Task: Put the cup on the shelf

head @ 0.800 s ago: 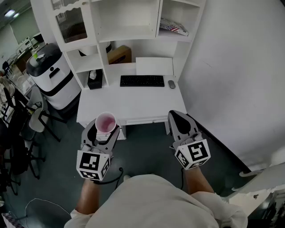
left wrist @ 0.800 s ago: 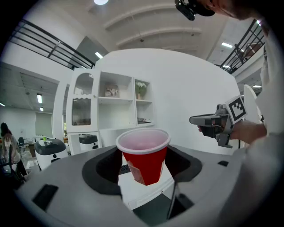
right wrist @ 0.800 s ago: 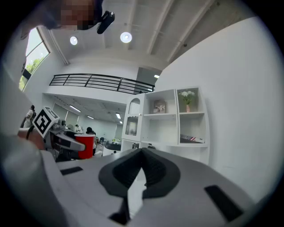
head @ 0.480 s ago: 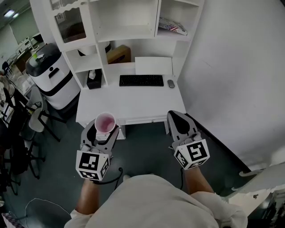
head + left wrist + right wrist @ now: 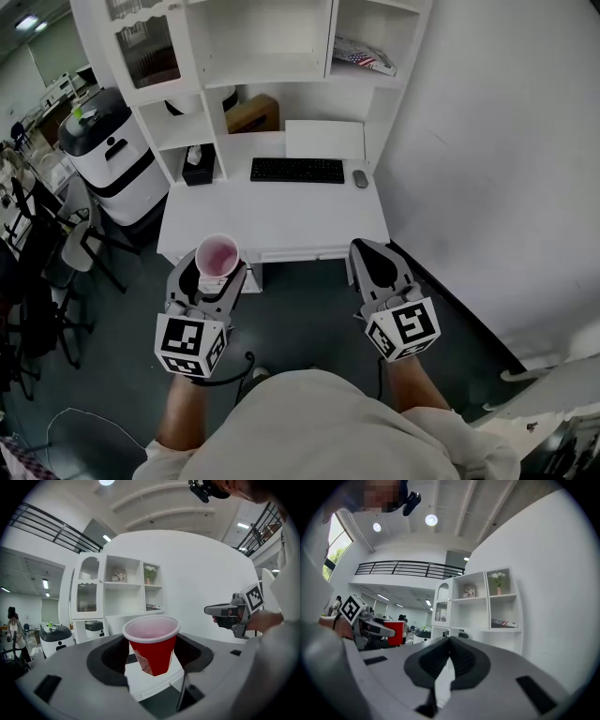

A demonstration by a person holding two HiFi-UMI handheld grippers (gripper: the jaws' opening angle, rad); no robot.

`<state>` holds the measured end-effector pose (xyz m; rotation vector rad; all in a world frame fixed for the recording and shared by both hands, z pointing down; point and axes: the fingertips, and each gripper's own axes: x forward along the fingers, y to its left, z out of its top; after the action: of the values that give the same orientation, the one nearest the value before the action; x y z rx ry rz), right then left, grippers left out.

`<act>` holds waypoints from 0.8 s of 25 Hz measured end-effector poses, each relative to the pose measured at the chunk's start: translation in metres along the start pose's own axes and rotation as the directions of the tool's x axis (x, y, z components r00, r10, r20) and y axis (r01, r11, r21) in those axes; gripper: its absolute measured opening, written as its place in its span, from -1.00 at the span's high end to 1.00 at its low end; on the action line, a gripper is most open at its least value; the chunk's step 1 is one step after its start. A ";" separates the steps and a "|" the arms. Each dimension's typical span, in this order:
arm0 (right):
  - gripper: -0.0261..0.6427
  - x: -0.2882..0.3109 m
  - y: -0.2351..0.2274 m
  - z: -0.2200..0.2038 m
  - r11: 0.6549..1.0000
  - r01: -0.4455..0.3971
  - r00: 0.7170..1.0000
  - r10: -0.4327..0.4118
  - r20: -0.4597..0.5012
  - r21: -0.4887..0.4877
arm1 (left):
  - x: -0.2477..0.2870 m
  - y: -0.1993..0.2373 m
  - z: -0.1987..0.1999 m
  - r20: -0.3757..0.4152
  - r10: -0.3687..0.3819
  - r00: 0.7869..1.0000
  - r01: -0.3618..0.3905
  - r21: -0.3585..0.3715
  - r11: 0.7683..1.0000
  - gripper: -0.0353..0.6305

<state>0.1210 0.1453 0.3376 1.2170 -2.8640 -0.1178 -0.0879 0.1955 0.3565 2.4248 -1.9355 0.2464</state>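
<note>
Left gripper [image 5: 217,272]: jaws wide apart but clasped on the red cup [image 5: 151,644]. The cup stood upright between the pads, its rim above them and its tapered base hanging free below. Inside looked pale and empty; could not be sure.

Right gripper [image 5: 373,251]: jaws pressed together, nothing between them, held level off to the right of the left jaws.

The white shelf [image 5: 281,82] lay well ahead of the left jaws and higher, with the desk [image 5: 272,220] and keyboard [image 5: 297,170] between.

Risks, as I judged them:
- Tapered, thin-walled cup: a slack grip could let it slide down out of the pads, and a hard one could buckle the wall.
- The long reach over the desk could tip the cup.
- The rim might catch on a shelf edge on entry.

Writing: only the square black-and-white markers on both gripper cubes. A flag-patterned booklet [image 5: 366,55] lay far ahead of the right jaws, print too small to read. No brand legible anywhere.
</note>
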 end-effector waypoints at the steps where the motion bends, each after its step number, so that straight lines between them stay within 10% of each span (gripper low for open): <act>1: 0.91 -0.002 -0.003 -0.001 1.000 -0.007 1.000 0.007 -0.001 -0.001 | 0.001 -0.002 0.001 0.001 0.008 1.000 -0.008 -0.001 1.000 -0.01; 20: 0.91 0.048 -0.038 -0.026 1.000 -0.010 0.999 0.009 -0.047 -0.011 | 0.070 0.031 0.004 0.026 0.011 1.000 -0.011 -0.007 1.000 -0.01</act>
<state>0.1162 0.0832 0.3605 1.1880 -2.8248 -0.1035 -0.1026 0.1202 0.3596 2.4257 -1.9573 0.2083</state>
